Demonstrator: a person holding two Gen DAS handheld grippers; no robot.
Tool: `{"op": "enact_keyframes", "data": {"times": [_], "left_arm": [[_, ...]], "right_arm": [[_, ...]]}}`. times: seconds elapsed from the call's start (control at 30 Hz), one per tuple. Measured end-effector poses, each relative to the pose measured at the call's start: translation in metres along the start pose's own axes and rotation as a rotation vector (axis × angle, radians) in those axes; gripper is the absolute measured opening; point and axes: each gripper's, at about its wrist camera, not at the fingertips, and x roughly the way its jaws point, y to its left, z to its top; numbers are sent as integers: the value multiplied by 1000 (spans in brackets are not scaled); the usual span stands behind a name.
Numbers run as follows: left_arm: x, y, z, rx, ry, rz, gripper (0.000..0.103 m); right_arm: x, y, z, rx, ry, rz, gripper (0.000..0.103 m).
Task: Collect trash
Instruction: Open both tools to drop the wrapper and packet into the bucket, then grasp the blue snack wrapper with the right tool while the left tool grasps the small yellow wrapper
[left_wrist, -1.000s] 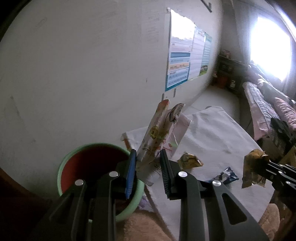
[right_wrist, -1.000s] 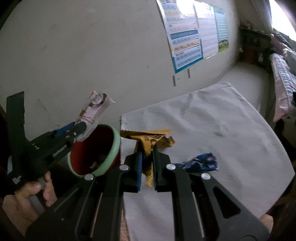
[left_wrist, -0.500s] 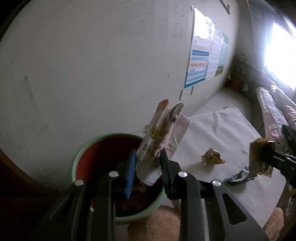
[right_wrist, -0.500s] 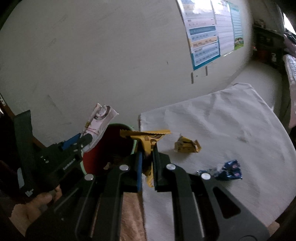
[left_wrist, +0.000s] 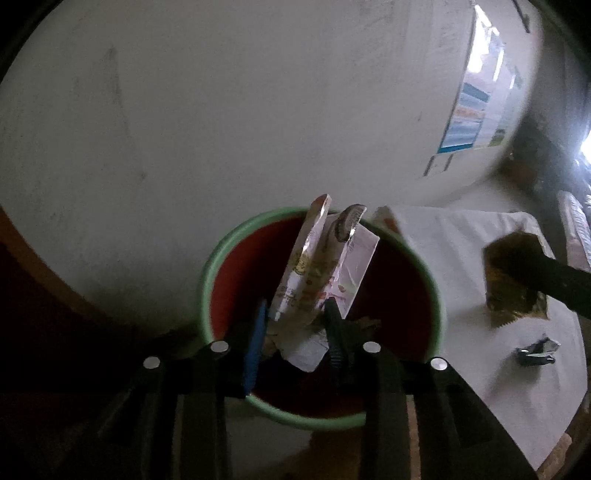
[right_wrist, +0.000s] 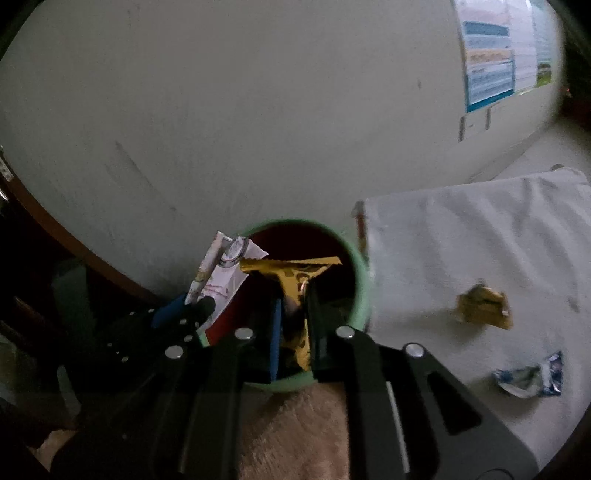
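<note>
A green-rimmed bin (left_wrist: 207, 280) with a dark red inside stands against the wall, left of the table. Over its mouth my left gripper (left_wrist: 295, 317) is shut on a white and pink snack wrapper (left_wrist: 325, 266) that stands upright; the jaws are opening, with the wrapper still between them. My right gripper (right_wrist: 293, 317) hangs over the same bin (right_wrist: 364, 295), shut on a yellow wrapper (right_wrist: 291, 273); its jaws are just opening too. The right wrist view shows the left gripper (right_wrist: 184, 310) and its wrapper (right_wrist: 225, 273) at the bin's left rim. The left wrist view catches the yellow wrapper (left_wrist: 513, 280) to the right.
A table under a white cloth (right_wrist: 480, 240) lies right of the bin. On it are a crumpled yellow wrapper (right_wrist: 484, 304) and a blue and white wrapper (right_wrist: 532, 376). Posters (right_wrist: 491, 66) hang on the pale wall behind. A tan furry surface (right_wrist: 295, 424) lies just below the bin.
Both grippers have swung left and down from the table to above the bin, each carrying its wrapper. The left jaws stand slightly wider apart than before.
</note>
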Motion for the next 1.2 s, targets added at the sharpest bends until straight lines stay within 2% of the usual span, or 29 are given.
{"op": "enact_keyframes", "data": {"times": [0.03, 0.1, 0.13, 0.17, 0.3, 0.37, 0.43, 0.53, 0.67, 0.8, 0.9, 1.0, 1.07, 1.1, 1.13, 1.17, 1.2], "left_arm": [[2, 2, -1, -5, 4, 5, 35], [8, 7, -2, -17, 13, 23, 45], [10, 11, -3, -26, 17, 25, 57], [11, 13, -3, -34, 15, 23, 63], [11, 13, -4, -32, 10, 26, 65], [9, 8, -4, -20, 8, 18, 65], [6, 2, -4, -9, 2, 6, 65], [5, -9, -3, 13, 0, -15, 65], [4, -29, -2, 40, 2, -51, 65], [2, -58, -1, 106, -5, -97, 65], [0, -84, -1, 135, 11, -162, 66], [0, -104, -7, 170, 42, -200, 66], [-2, -122, -14, 211, 53, -218, 66], [-2, -130, -16, 230, 58, -227, 66], [-2, -137, -18, 244, 60, -235, 66], [0, -145, -20, 262, 64, -244, 66], [2, -155, -20, 278, 68, -251, 66]], "right_arm": [[7, 1, 2, -1, 12, 8, 16], [22, 4, 7, 1, 41, 20, 34], [26, 5, 8, 4, 45, 24, 50], [28, 4, 9, 7, 39, 23, 57], [22, 0, 3, 31, 22, 20, 57], [13, -9, -2, 52, 7, 0, 63], [-3, -27, -10, 73, -16, -67, 67], [-28, -69, -32, 136, -27, -190, 67], [-65, -147, -72, 376, -49, -343, 68], [-84, -197, -110, 607, -69, -391, 68], [-74, -213, -122, 677, -54, -388, 68], [-53, -218, -117, 701, -27, -382, 68], [-45, -217, -112, 659, -6, -397, 66], [-42, -216, -111, 635, -2, -407, 61], [-39, -215, -110, 616, 3, -411, 42], [-35, -216, -111, 603, 15, -396, 18], [-35, -218, -113, 604, 25, -372, 12]]}}
